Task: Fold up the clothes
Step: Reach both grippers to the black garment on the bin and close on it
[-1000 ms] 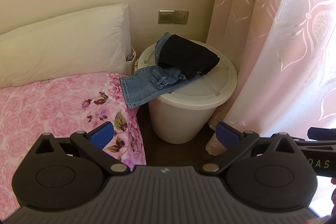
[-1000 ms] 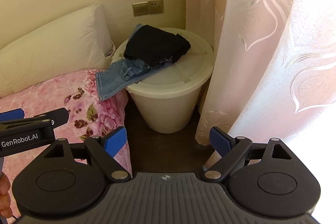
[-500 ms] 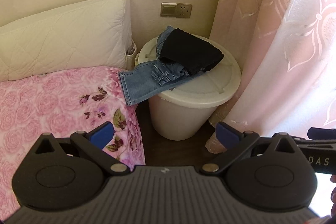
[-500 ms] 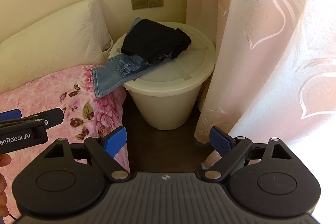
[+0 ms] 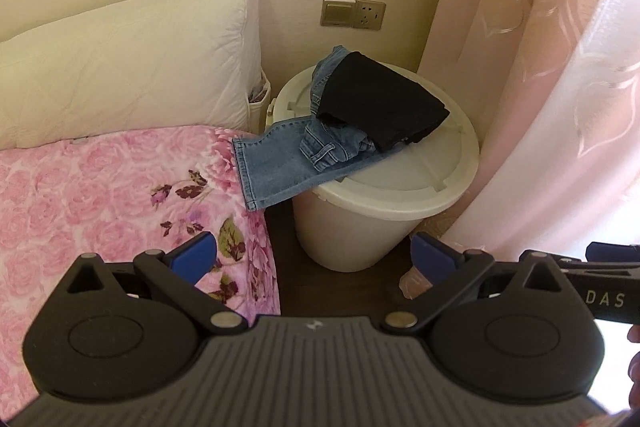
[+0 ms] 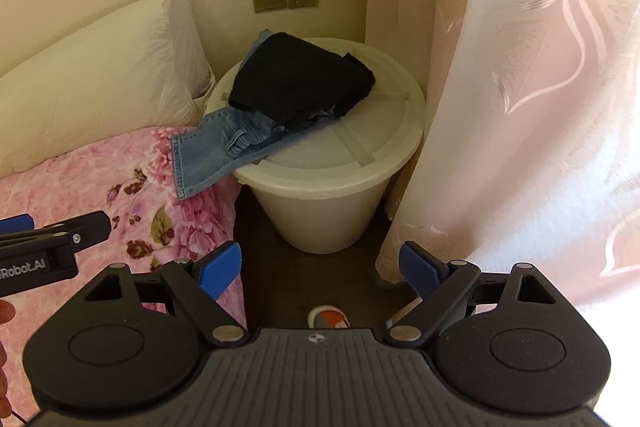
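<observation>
A black garment (image 5: 380, 103) (image 6: 300, 83) lies bunched on top of blue jeans (image 5: 288, 159) (image 6: 212, 151) on the lid of a white bin (image 5: 400, 187) (image 6: 340, 167). One jeans leg hangs off the lid onto the pink floral bed (image 5: 100, 195) (image 6: 80, 179). My left gripper (image 5: 314, 259) is open and empty, well short of the clothes. My right gripper (image 6: 320, 267) is also open and empty, a similar distance back. The left gripper's side shows at the left edge of the right wrist view.
A white pillow (image 5: 120, 59) leans on the wall behind the bed. A pink curtain (image 5: 540, 67) (image 6: 520, 87) hangs right of the bin. A wall switch and socket (image 5: 352, 13) sit above the bin. Dark floor (image 6: 272, 247) lies between bed and bin.
Both grippers have moved closer to the bin and tilted down a little; the clothes look larger and lower in the views. Both stay open.
</observation>
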Action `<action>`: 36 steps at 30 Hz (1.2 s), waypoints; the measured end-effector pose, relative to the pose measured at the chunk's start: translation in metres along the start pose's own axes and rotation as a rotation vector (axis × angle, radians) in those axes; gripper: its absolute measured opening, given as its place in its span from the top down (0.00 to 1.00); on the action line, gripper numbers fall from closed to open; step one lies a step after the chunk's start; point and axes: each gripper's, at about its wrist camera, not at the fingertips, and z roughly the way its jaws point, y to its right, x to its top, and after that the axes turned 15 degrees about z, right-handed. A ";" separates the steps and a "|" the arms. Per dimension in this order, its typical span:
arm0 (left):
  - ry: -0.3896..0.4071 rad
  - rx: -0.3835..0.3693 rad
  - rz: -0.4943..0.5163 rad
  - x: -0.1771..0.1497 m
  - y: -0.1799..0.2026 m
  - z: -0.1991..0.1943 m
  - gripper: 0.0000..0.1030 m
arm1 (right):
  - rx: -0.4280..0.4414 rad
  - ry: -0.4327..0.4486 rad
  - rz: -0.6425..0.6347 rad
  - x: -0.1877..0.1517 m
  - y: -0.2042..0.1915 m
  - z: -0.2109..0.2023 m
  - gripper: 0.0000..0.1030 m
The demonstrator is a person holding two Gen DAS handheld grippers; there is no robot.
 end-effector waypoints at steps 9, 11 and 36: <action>-0.035 0.012 -0.055 0.042 -0.006 0.055 0.01 | 0.042 -0.056 -0.016 0.052 0.002 0.066 0.14; -0.059 -0.002 -0.078 0.055 -0.006 0.073 0.01 | 0.057 -0.056 -0.020 0.067 0.005 0.079 0.14; -0.243 -0.181 -0.352 0.143 -0.009 0.301 0.31 | 0.201 -0.224 0.293 0.213 0.060 0.277 0.56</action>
